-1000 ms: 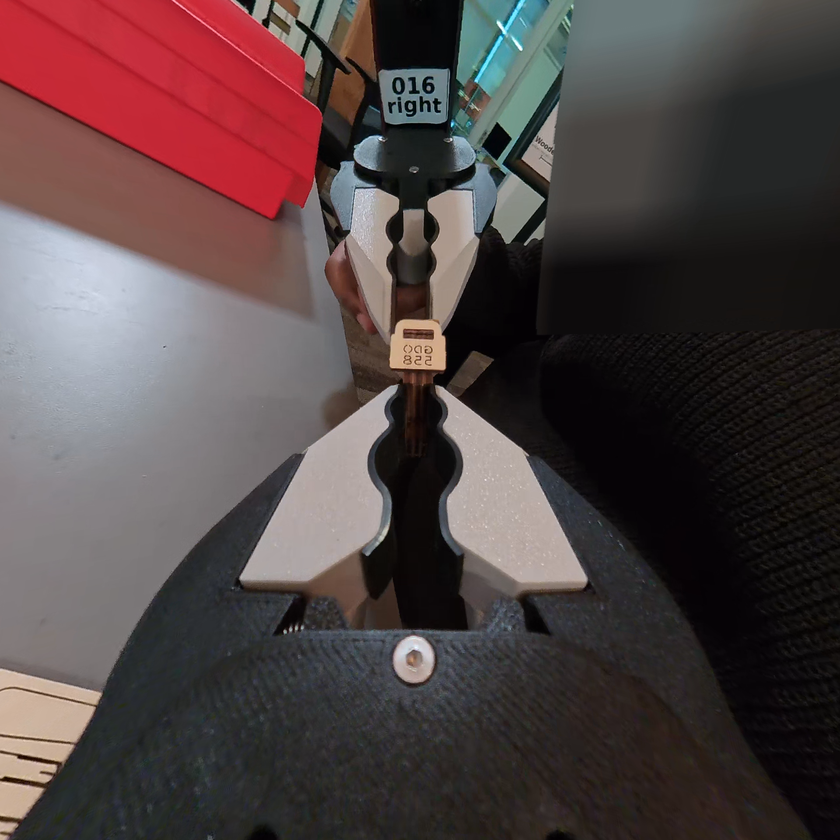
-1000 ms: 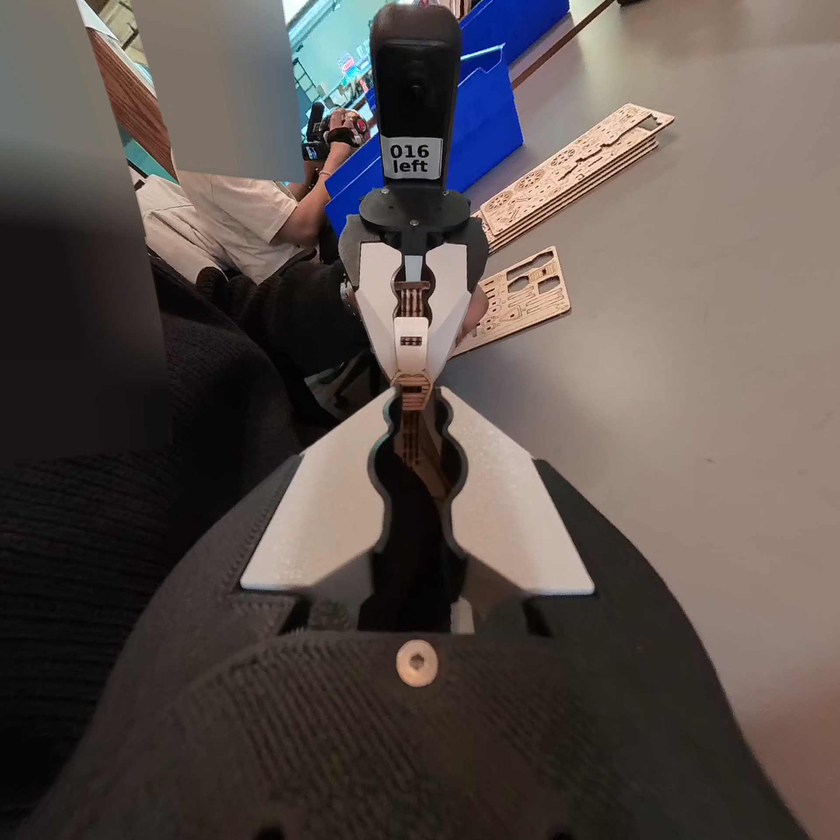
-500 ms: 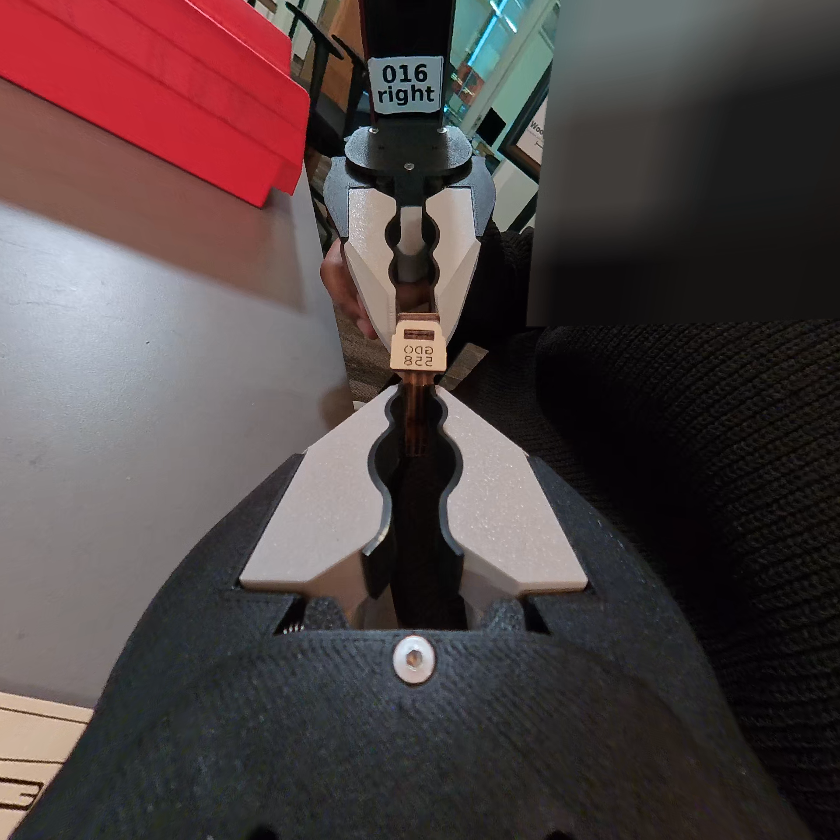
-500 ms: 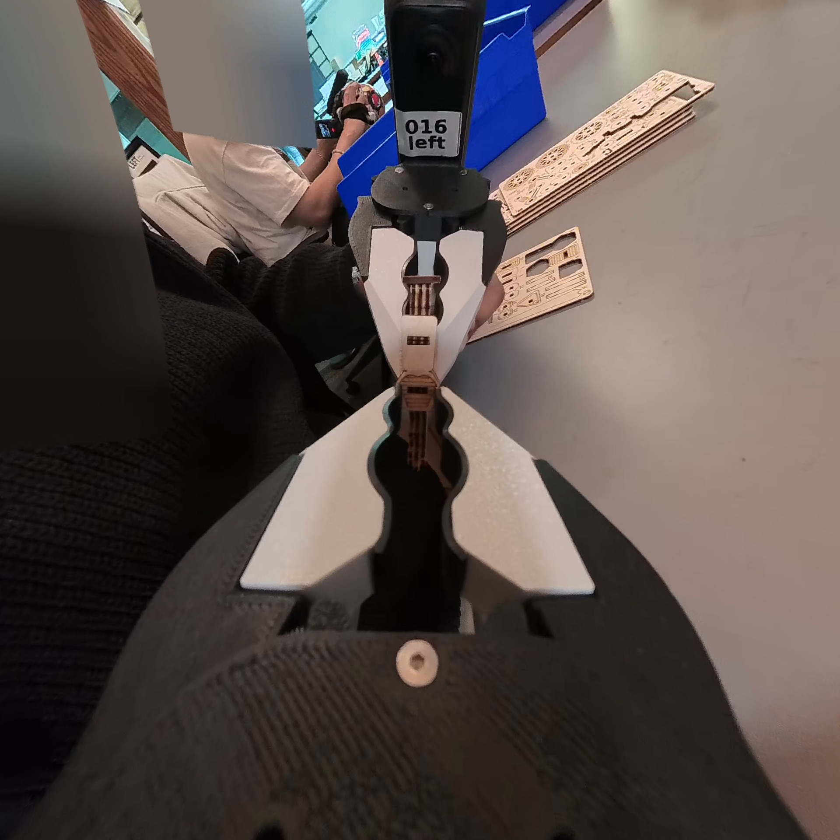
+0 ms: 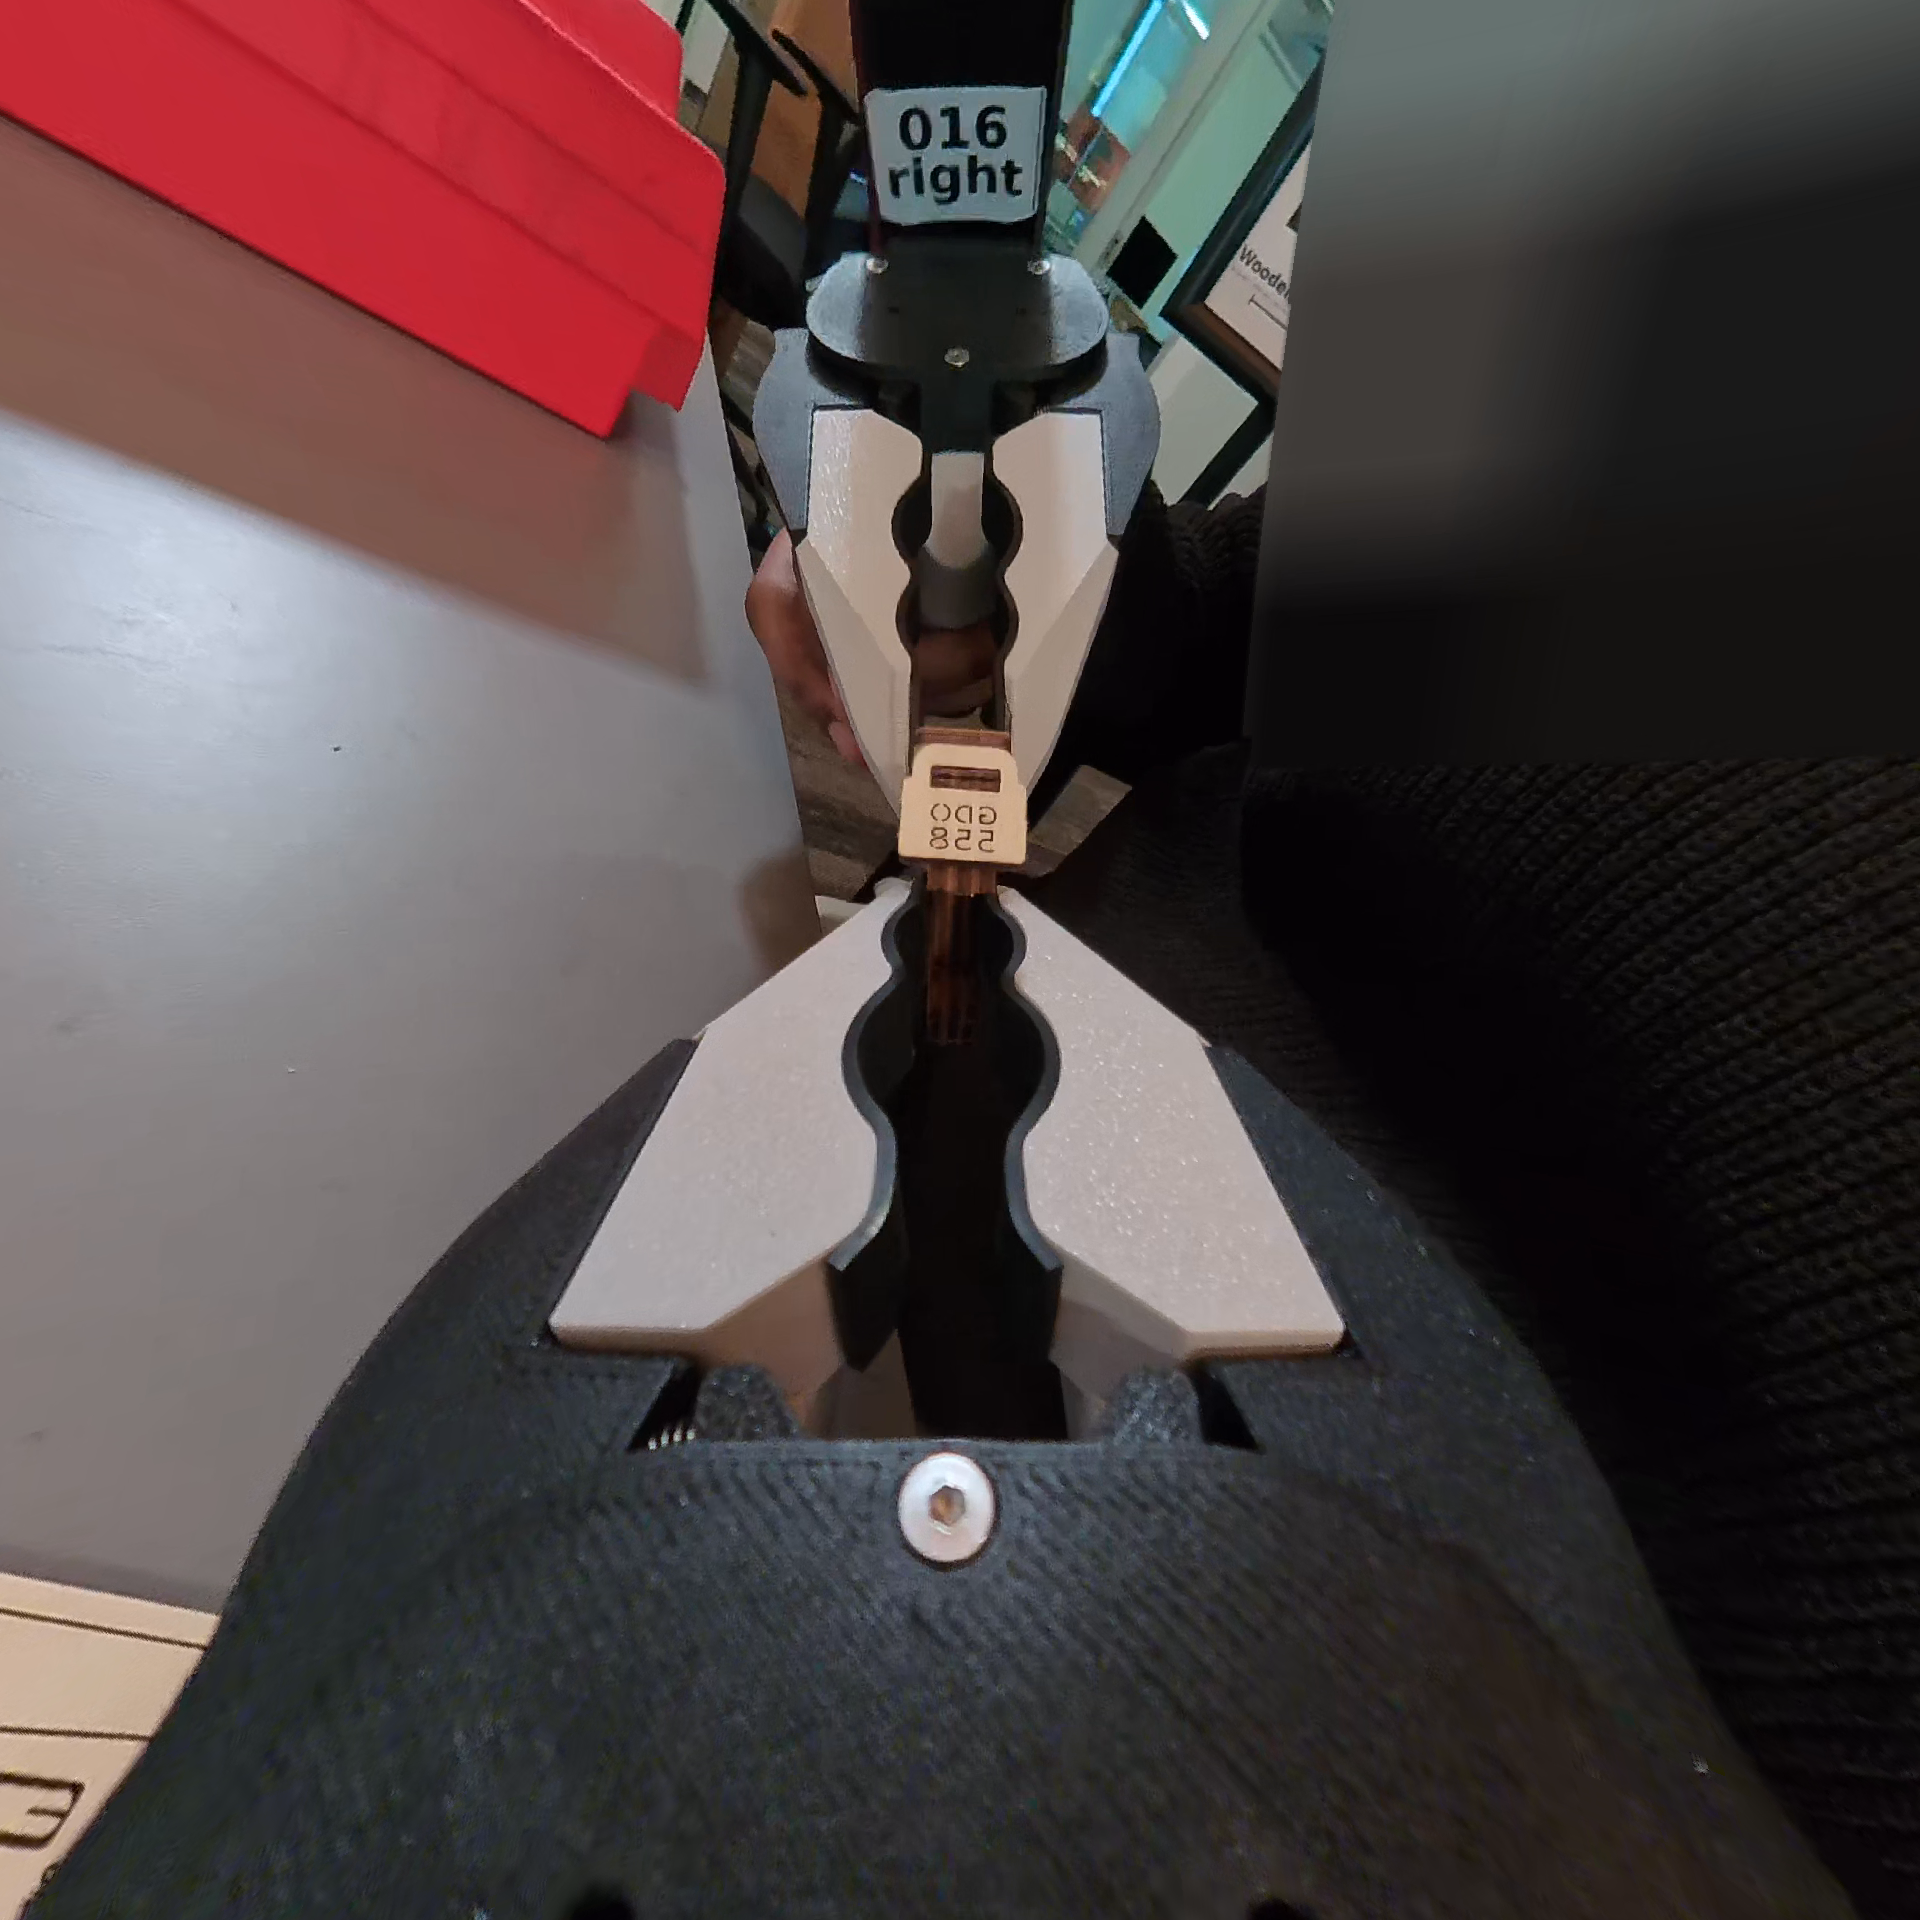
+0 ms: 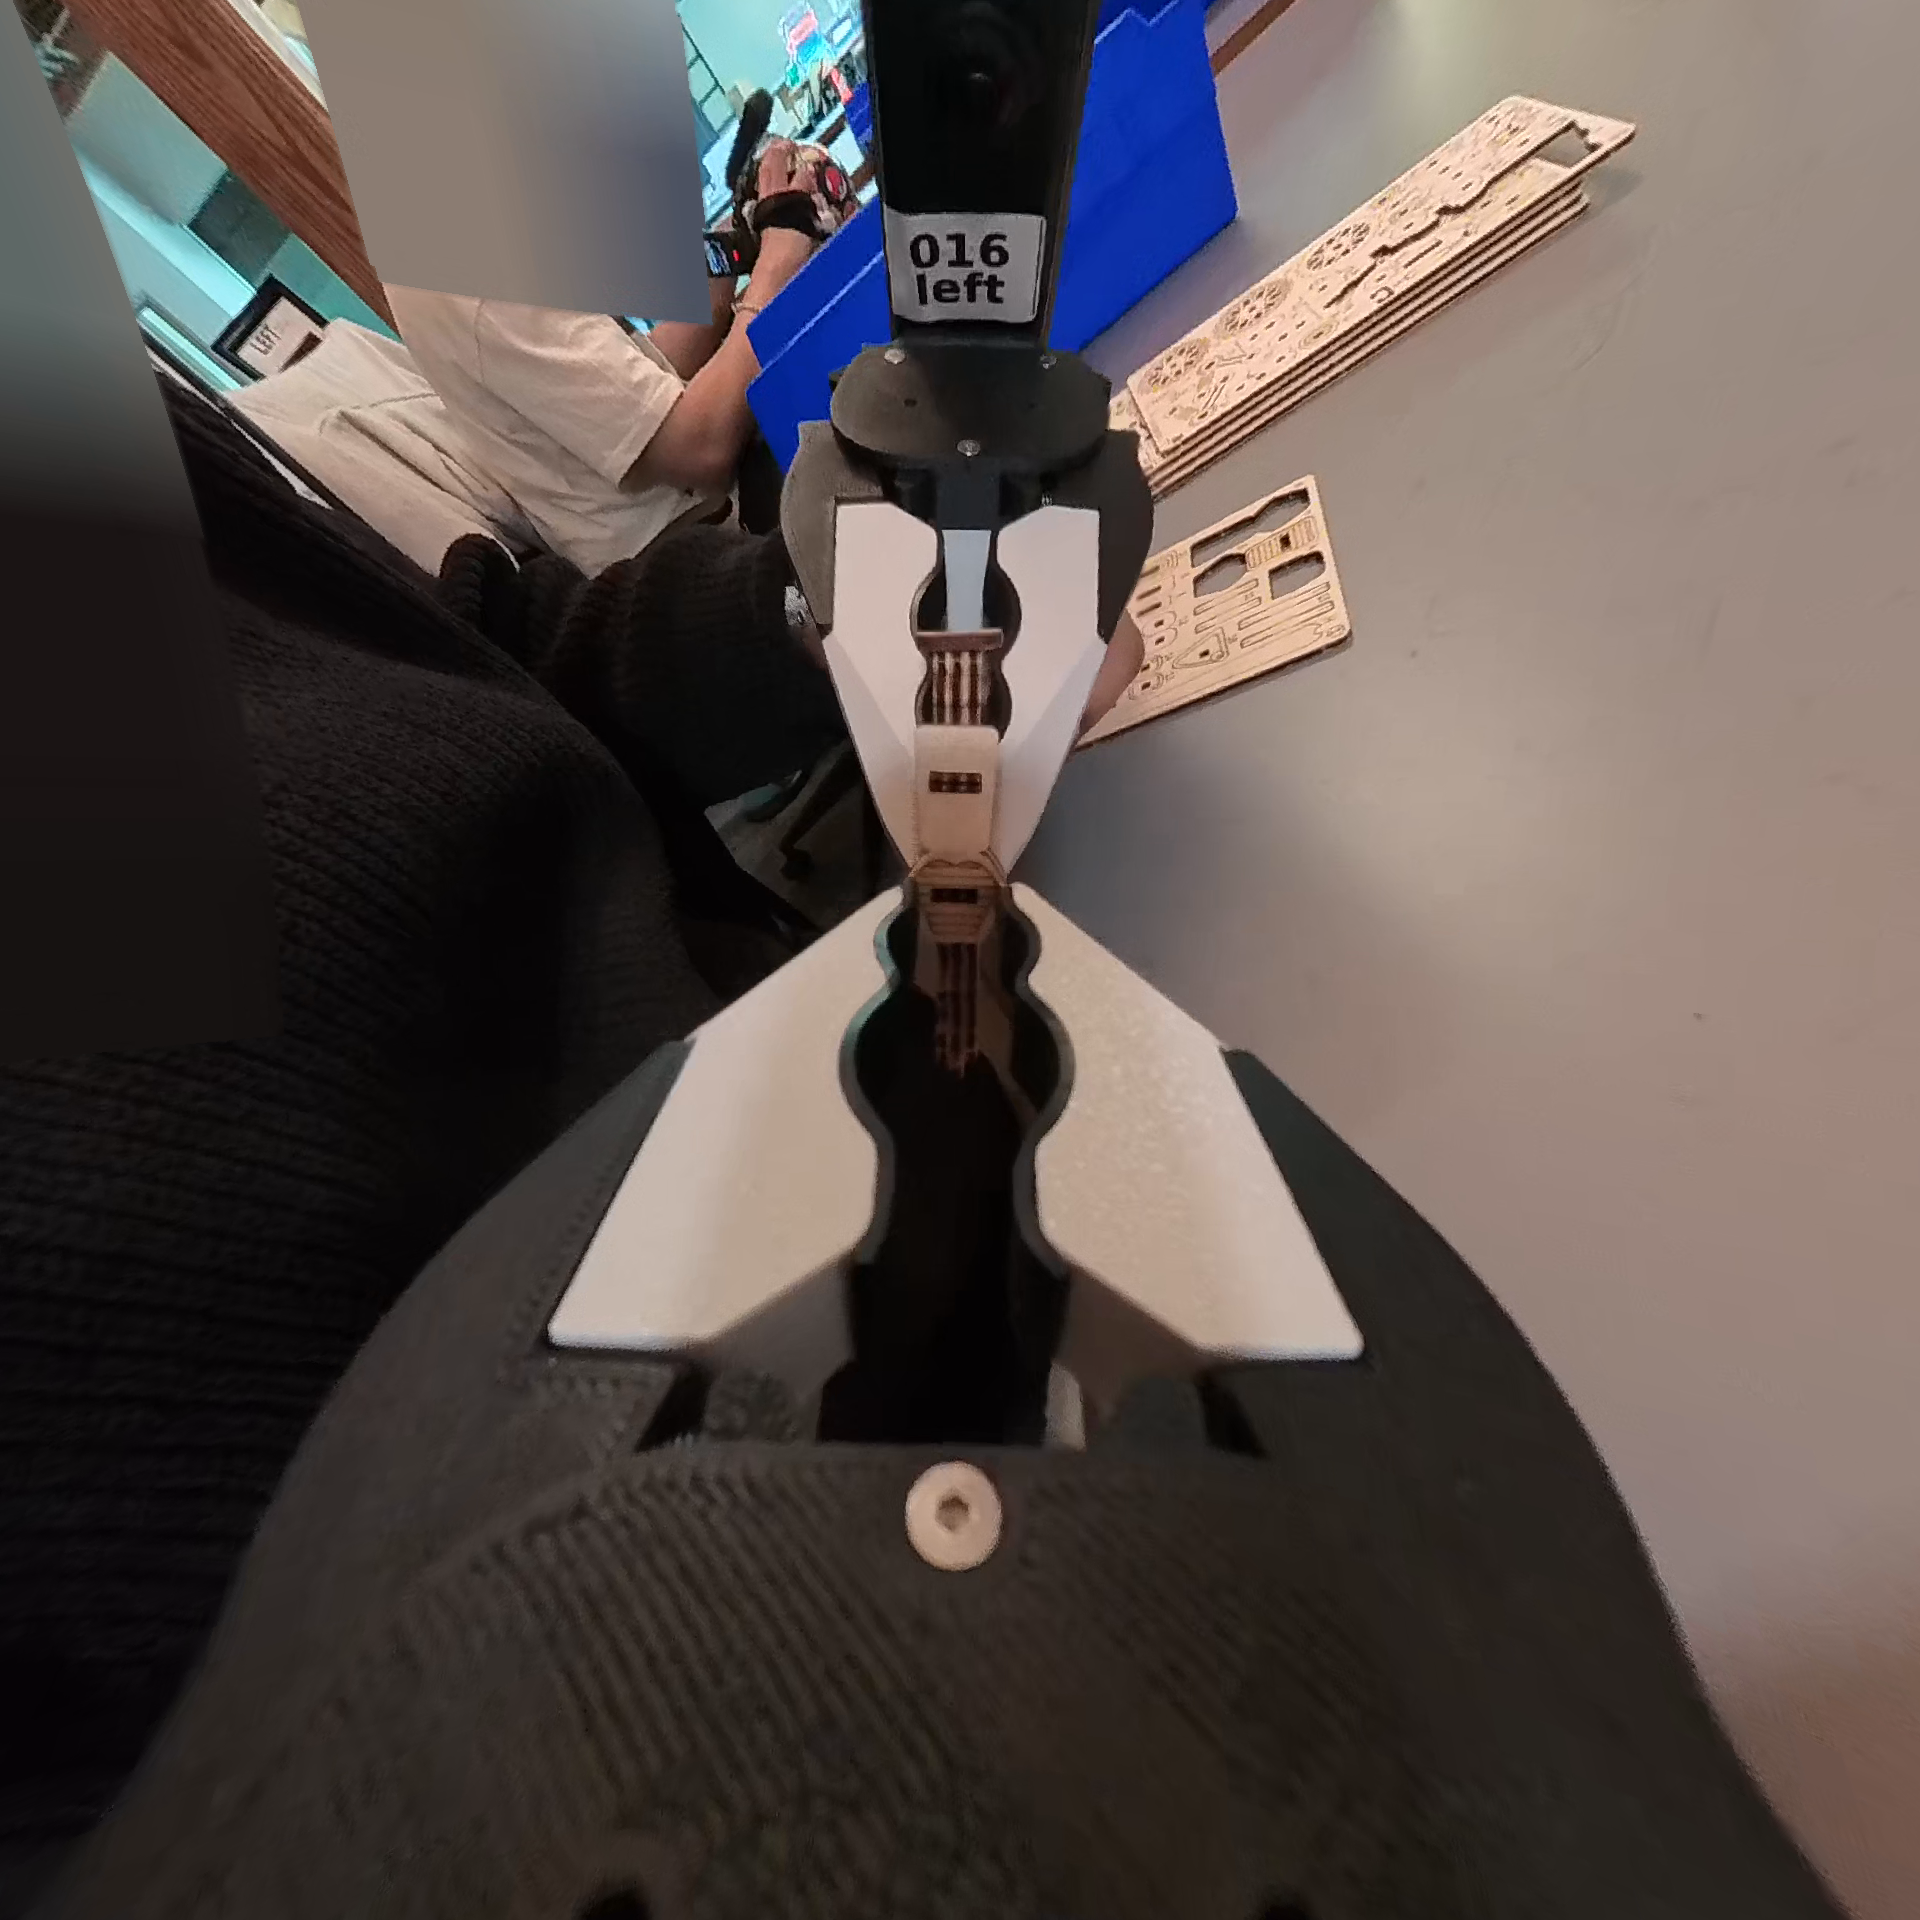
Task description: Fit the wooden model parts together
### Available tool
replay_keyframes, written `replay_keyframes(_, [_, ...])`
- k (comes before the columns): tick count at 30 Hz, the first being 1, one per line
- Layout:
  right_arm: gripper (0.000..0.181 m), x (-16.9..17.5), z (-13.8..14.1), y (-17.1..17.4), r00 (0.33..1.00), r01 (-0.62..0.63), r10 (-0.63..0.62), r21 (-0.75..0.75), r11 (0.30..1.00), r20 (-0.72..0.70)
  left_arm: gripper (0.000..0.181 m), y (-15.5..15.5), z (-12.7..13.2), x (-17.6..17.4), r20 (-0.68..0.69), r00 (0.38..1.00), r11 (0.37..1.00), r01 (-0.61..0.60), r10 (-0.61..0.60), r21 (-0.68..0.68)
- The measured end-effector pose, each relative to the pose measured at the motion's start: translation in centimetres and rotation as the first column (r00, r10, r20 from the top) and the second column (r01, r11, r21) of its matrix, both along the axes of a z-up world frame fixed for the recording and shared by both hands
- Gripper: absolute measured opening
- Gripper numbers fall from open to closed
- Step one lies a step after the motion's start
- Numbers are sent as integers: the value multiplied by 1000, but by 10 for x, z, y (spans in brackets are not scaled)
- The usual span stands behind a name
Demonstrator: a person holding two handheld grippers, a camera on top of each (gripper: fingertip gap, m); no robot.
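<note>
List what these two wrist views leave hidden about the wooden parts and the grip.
- Left wrist view: the pale wooden block covers the joint with the dark slat.
- Right wrist view: the right gripper fingertips hide where the pieces meet.
- Left wrist view: the wooden sheet is cut off by the edge.

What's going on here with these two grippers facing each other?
A person is holding two handheld grippers nose to nose above the edge of a grey table, fitting small wooden model parts together. The left gripper is shut on a dark, slotted laser-cut wooden strip, and the right gripper is shut on a pale, flat wooden tab with a slot. The two pieces meet between the jaws. Spare laser-cut plywood sheets lie farther back on the table.
</note>
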State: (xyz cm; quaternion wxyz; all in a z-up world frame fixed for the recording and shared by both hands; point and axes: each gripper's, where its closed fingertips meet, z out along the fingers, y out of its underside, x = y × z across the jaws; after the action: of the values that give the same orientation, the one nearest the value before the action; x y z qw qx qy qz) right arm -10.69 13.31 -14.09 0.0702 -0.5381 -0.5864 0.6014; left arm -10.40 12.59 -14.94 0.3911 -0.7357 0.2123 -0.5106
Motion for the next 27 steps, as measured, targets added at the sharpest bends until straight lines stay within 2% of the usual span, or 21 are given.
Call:
replay_keyframes(4, [14, 0, 2, 0, 1000, 0, 0, -9, 1000, -4, 5, 0, 2, 0, 28, 1000, 1000, 5, -5, -5])
replay_keyframes(10, [16, -1, 2, 5, 1000, 19, -18, 49, 999, -15, 6, 2, 2, -1, -5, 1000, 1000, -4, 4, 3])
replay_keyframes(14, [15, 0, 8, 9, 999, 31, -30, 30, 999, -31, 6, 2, 0, -2, -15, 1000, 1000, -9, 9, 1])
replay_keyframes(27, [12, -1, 2, 2, 1000, 15, -14, 52, 999, -19, 6, 3, 2, -3, 1, 1000, 1000, -14, 14, 4])
